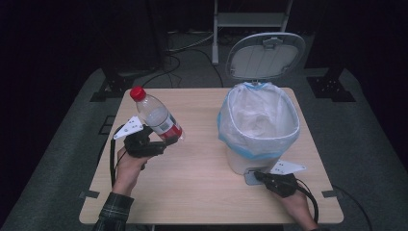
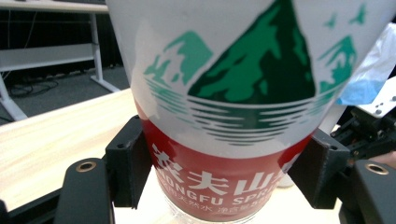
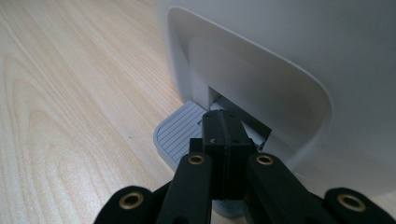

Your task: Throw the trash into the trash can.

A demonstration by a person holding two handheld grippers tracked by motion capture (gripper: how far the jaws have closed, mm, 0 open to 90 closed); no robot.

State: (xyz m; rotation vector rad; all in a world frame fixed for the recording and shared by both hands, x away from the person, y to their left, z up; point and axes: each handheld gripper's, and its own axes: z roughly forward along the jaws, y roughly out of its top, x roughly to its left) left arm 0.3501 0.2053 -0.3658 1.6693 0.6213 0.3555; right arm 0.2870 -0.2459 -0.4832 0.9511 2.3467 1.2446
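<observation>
Dark room, light wooden table (image 1: 202, 187), grey floor and cables at 12 o'clock

Pedal bin (image 1: 257, 139) at 3 o'clock of table centre, white, blue-edged bag liner (image 1: 257, 118) folded over rim, lid (image 1: 265, 55) standing open at the bin's 12 o'clock

Left gripper (image 1: 159, 139) at 9 o'clock of table centre, raised off the table, clamped on a plastic water bottle (image 1: 156, 115); bottle tilted, red cap (image 1: 137, 93) pointing to 11 o'clock, base to 5 o'clock. Pads pressing the red band of the label (image 2: 224, 182) from both sides in left gripper view, green mountain print above

Right gripper (image 1: 260, 176) at the bin's 6 o'clock, jaws pressed together with nothing between them, tips resting on the grey ribbed foot pedal (image 3: 180, 133); black tips sitting over the pedal at the bin's slot in right gripper view

Bottle and bin well apart, bare table between
</observation>
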